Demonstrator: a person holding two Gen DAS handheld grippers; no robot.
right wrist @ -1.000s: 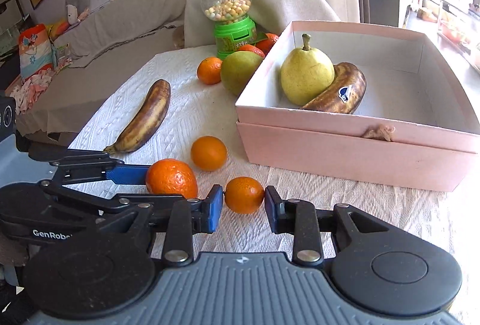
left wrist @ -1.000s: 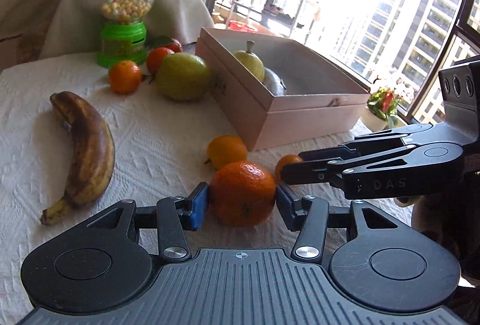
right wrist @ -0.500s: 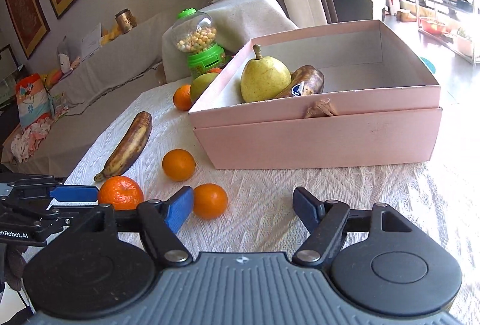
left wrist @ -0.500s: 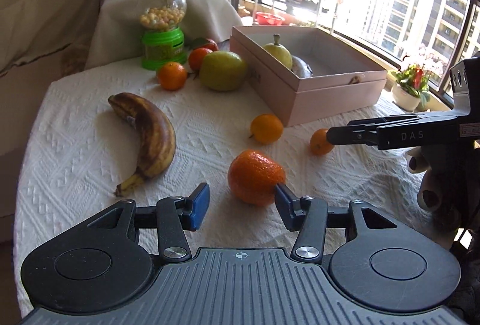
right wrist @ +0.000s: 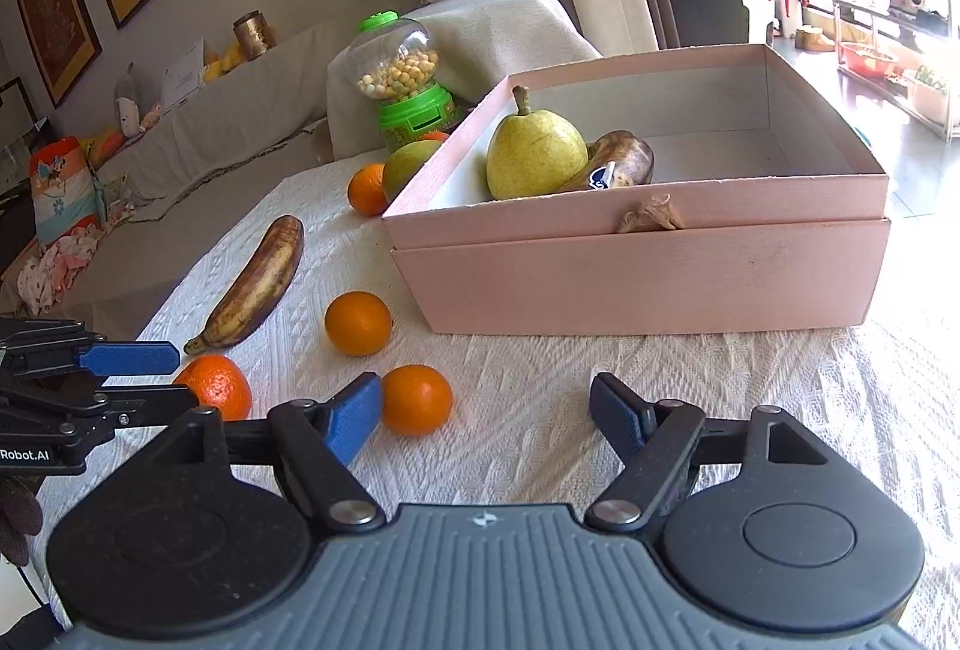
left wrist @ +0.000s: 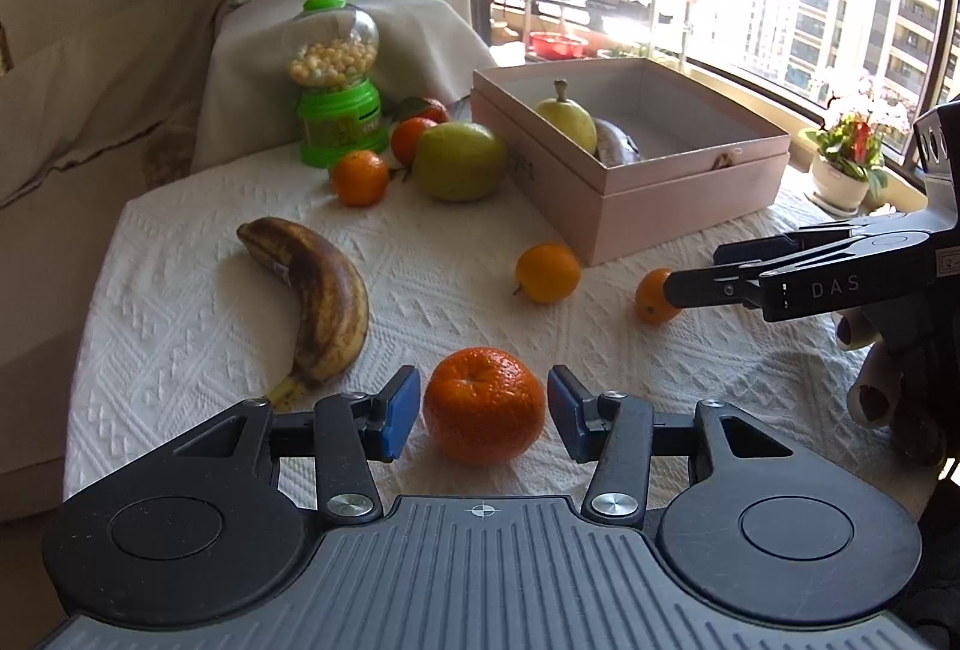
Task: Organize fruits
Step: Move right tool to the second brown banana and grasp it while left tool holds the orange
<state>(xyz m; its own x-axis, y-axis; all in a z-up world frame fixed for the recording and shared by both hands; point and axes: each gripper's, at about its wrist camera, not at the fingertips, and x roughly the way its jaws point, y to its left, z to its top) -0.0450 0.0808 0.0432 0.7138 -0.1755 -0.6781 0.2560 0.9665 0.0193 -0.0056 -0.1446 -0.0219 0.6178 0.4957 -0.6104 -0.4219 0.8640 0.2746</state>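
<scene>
Sitting between the blue pads of the left gripper (left wrist: 483, 413), the large mandarin (left wrist: 485, 404) rests on the white cloth (left wrist: 180, 302) with a sliver of gap on either side, so the jaws bracket it without pinching; the right gripper (right wrist: 486, 410) has just been opening and now stands spread wide, the small orange (right wrist: 416, 398) lying just beside its left pad and free of it. Beyond these, the pink box (right wrist: 648, 278) holds only a pear (right wrist: 536, 152) and one dark banana (right wrist: 621, 161); left outside are a second small orange (right wrist: 358, 322), a browned banana (left wrist: 318, 296), a green apple (left wrist: 459, 160) and further oranges (left wrist: 360, 177) near the green candy dispenser (left wrist: 337, 92). By my reckoning the sorting is at an early stage: two fruits boxed, most still on the cloth; neither tool carries anything at this moment.
</scene>
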